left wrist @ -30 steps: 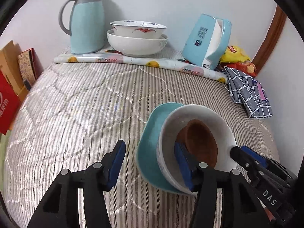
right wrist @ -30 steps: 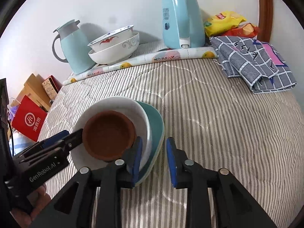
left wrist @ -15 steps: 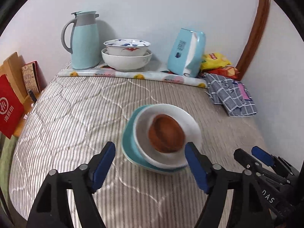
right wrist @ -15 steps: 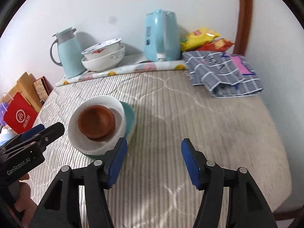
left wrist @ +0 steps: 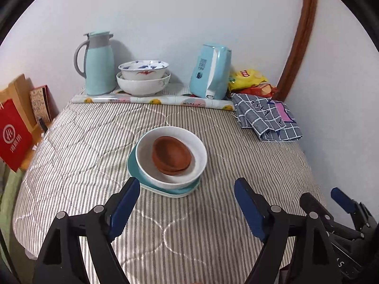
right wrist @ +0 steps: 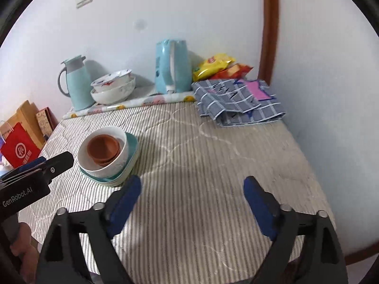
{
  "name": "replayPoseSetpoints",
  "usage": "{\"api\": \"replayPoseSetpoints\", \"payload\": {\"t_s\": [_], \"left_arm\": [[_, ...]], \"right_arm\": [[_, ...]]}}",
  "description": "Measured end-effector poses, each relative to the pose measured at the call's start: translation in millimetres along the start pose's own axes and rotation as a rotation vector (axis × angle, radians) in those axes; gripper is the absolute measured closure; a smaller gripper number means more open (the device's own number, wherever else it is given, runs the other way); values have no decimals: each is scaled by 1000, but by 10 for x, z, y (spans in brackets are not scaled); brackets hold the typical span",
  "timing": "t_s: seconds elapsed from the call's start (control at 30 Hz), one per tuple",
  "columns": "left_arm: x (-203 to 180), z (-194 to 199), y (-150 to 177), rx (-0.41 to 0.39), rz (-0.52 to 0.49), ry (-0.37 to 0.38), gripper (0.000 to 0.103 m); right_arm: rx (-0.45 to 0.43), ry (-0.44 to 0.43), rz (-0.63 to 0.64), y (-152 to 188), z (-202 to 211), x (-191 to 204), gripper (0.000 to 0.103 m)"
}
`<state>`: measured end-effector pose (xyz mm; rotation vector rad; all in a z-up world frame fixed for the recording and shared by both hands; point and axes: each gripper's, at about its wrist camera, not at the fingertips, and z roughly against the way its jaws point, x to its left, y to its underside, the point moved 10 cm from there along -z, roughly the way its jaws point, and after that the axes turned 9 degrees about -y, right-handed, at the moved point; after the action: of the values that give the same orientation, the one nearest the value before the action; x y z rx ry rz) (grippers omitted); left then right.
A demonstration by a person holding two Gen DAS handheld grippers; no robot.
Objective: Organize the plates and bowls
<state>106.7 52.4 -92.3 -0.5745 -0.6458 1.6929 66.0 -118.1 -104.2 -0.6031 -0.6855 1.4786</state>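
teal plate (left wrist: pixel 135 165) mostly hidden under bowl (left wrist: pixel 196 151), red bag (right wrist: pixel 16 149) cut off

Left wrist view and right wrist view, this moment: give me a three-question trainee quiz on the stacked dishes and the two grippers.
1. True or false: the brown bowl sits inside the white bowl.
2. What lies under the white bowl: (a) the checked cloth, (b) a teal plate, (c) nothing?
3. Does the left gripper or the right gripper hold anything?

Key: 1 true. 2 b. 3 No; both have just been opening, and their fingers stand apart with nothing between them, short of the stack.
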Motion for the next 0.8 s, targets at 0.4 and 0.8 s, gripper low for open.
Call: {"api": "replayPoseSetpoints", "payload": {"t_s": [0.4, 0.8], "left_arm": [[-113, 311, 145, -43, -6, -5, 17], [-165, 403, 153, -59, -22, -2, 17]], "right_arm": [[-54, 32, -4, 96, 406, -175, 6], [-68, 31, -18, 119, 528, -210, 6]]}}
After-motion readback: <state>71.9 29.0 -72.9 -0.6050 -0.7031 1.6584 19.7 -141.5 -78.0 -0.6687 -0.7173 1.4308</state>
